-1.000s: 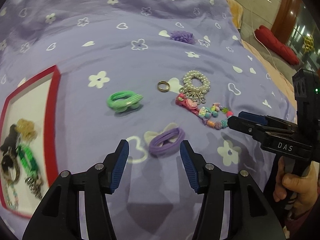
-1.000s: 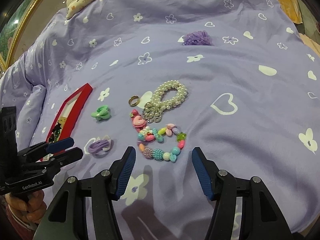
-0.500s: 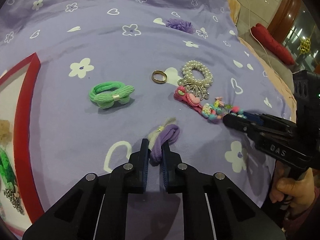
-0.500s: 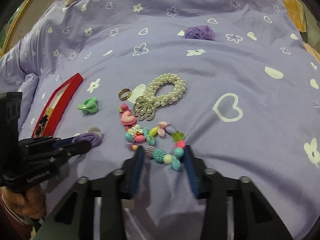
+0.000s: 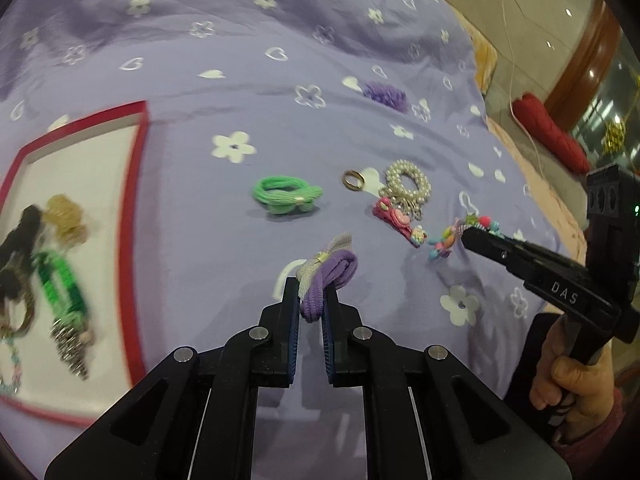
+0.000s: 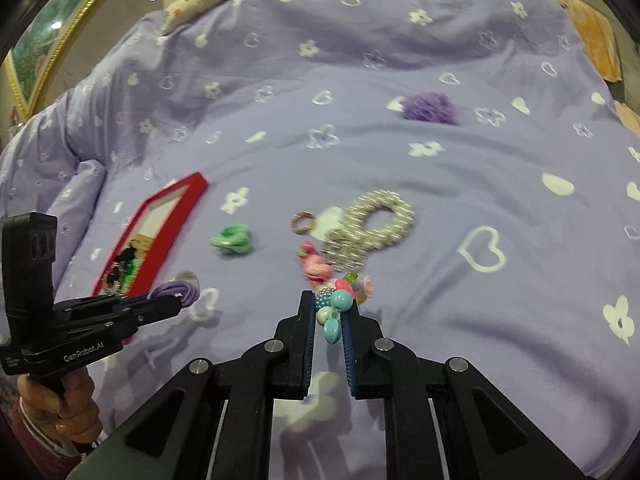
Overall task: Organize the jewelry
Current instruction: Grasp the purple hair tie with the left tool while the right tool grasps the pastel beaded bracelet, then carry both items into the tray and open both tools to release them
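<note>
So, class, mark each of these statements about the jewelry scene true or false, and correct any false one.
1. The left gripper is shut on the purple hair tie. True.
2. The right gripper is empty. False: it is shut on the colourful bead bracelet.
3. The green hair tie lies inside the red-rimmed tray. False: it lies on the bedspread.
4. The gold ring lies beside the pearl bracelet. True.
</note>
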Action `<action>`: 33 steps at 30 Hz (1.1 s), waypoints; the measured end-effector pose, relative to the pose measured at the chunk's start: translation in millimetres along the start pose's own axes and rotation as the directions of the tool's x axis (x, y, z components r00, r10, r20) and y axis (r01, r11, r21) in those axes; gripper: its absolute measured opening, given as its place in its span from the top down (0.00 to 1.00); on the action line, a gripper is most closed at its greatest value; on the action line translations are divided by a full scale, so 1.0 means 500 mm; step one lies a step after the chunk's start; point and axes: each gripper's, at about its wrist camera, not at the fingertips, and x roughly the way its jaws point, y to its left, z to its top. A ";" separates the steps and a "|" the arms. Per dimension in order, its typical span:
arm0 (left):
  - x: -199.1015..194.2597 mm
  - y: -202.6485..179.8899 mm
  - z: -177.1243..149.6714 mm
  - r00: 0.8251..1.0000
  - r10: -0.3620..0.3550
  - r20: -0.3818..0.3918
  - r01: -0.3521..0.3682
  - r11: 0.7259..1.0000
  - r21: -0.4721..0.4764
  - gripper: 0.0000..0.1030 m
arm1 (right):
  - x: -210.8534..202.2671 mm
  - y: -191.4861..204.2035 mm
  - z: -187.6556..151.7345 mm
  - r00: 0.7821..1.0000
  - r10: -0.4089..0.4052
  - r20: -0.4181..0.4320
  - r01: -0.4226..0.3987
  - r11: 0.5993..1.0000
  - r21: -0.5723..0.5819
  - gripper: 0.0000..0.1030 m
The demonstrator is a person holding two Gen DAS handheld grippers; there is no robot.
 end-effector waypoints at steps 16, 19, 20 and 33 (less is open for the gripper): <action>-0.131 0.107 -0.045 0.993 0.080 0.090 -0.067 0.989 -0.133 0.92 | -0.003 0.179 0.013 0.986 0.165 0.004 -0.162 0.978 -0.134 0.88; -0.151 0.131 -0.055 0.990 0.098 0.101 -0.081 0.985 -0.155 0.92 | 0.007 0.210 0.012 0.981 0.195 -0.010 -0.195 0.969 -0.149 0.88; -0.159 0.139 -0.059 0.989 0.107 0.105 -0.089 0.983 -0.163 0.92 | 0.009 0.221 0.011 0.979 0.203 -0.015 -0.203 0.967 -0.157 0.88; -0.227 0.265 -0.106 0.970 0.205 0.128 -0.160 0.941 -0.297 0.92 | 0.043 0.339 0.007 0.956 0.285 -0.064 -0.292 0.926 -0.238 0.88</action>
